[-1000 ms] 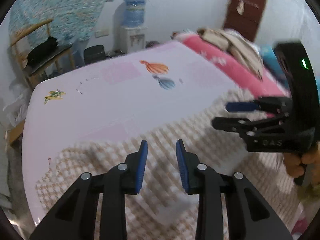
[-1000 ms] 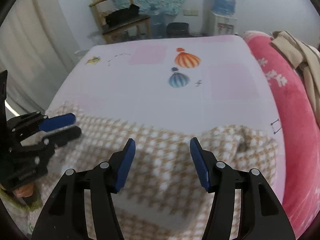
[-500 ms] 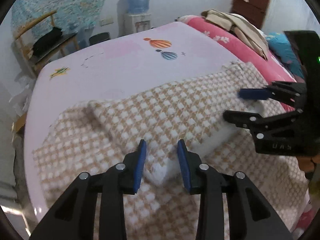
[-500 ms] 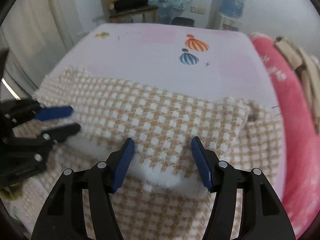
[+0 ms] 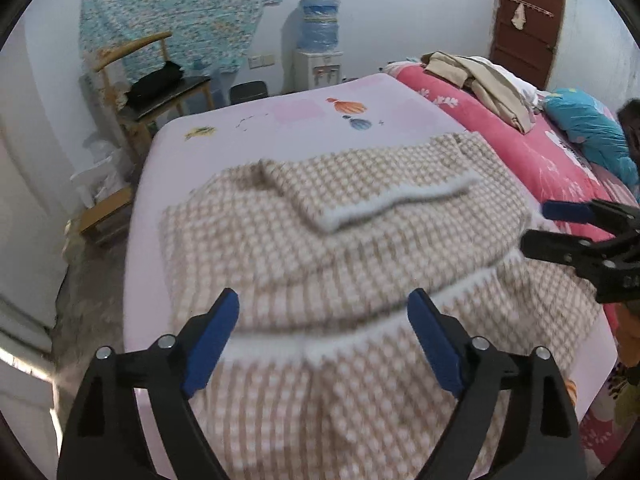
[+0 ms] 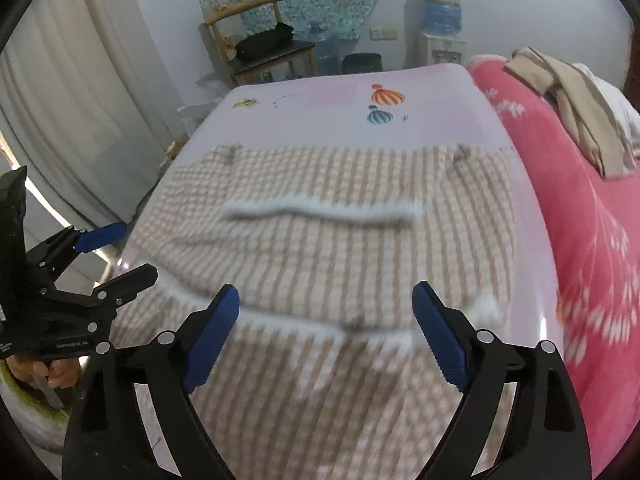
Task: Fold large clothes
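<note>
Pale pink bed (image 5: pixel 280 128), wide across both views. Spread over its near half, tan checked garment (image 5: pixel 360 240), upper part folded down, white hem across the middle. Hovering above the near edge: left tool (image 5: pixel 324 328) and right tool (image 6: pixel 326 316), jaws just swung wide, gripping nothing.

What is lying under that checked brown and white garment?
The checked garment lies on a pale pink bed sheet printed with balloons. How the sheet looks directly beneath it is covered.
</note>
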